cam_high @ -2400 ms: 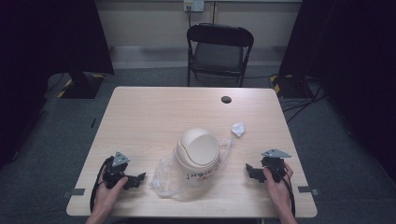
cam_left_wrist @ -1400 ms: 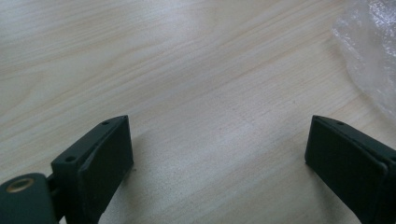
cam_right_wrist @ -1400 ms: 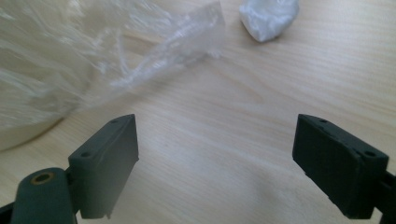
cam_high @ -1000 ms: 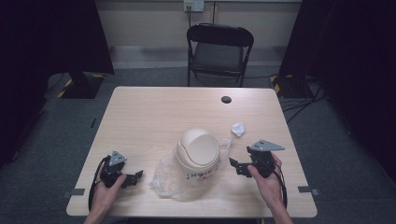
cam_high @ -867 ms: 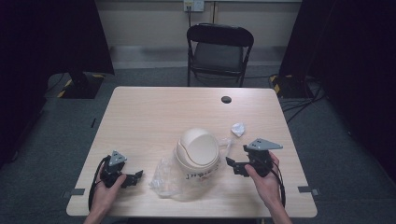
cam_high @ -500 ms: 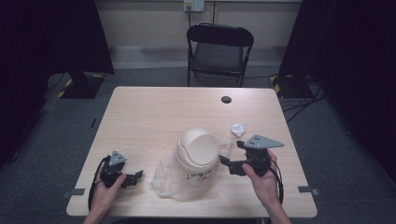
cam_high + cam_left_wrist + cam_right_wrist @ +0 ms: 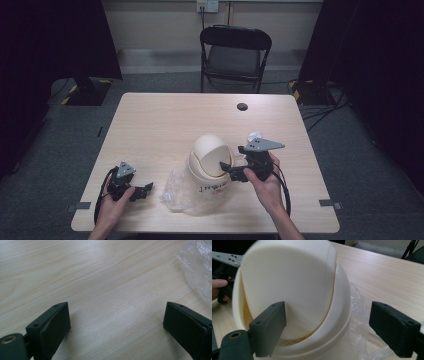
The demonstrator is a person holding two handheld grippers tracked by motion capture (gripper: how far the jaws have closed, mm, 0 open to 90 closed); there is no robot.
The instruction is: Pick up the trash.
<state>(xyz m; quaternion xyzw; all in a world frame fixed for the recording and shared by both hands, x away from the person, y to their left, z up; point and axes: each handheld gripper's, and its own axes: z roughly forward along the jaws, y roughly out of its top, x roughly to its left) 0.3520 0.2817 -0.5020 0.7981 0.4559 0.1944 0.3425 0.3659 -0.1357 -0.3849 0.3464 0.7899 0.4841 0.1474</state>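
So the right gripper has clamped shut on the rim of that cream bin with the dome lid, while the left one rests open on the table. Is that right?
Not quite. The right gripper is open, its jaws spread around the rim of the cream bin without clamping it, as the right gripper view shows. The left gripper does rest open on the table.

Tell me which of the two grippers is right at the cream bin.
The right gripper, open at the cream bin. The left gripper rests open on the table, beside the clear plastic bag.

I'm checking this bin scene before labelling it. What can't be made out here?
- Writing on the bin: too small in the high view.
- Bin's inside: hidden by its swing lid in the right gripper view.
- Plastic bag: cut off by the edge in the left gripper view.
- White scrap: partly behind the right gripper.
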